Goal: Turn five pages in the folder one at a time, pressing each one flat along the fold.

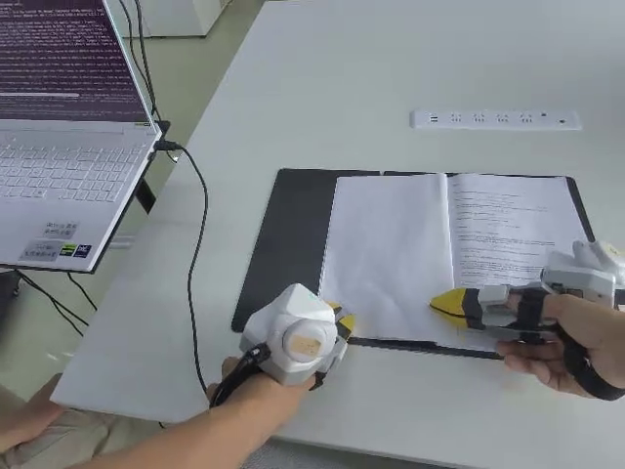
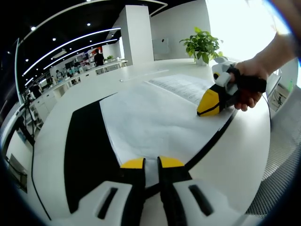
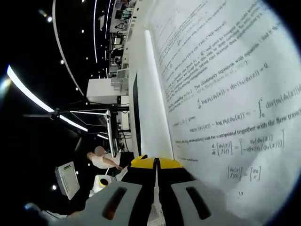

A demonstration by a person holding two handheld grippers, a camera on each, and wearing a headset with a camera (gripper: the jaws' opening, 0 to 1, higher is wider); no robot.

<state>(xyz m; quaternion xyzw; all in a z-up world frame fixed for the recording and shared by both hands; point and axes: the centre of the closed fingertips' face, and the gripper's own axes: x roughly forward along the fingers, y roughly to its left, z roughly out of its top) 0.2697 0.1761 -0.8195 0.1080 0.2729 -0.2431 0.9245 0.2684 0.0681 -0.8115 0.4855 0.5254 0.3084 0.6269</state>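
Lying open on the white table (image 1: pixel 342 78), the folder (image 1: pixel 293 244) shows a blank page (image 1: pixel 391 244) and a printed page (image 1: pixel 508 225). My right gripper (image 1: pixel 441 303), clenched empty, presses near the fold. My left gripper (image 1: pixel 340 318) sits at the blank page's near edge; whether it pinches, I cannot tell.

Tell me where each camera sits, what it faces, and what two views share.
Head view: on the headset, looking down at the open folder on the table; a forearm, left gripper and right gripper show.
Left gripper view: low at the folder's near edge, facing across the blank page; its own fingers show.
Right gripper view: rolled sideways, close over the printed page; its shut fingers show.
Shared: head and left gripper views both show the right gripper on the page.
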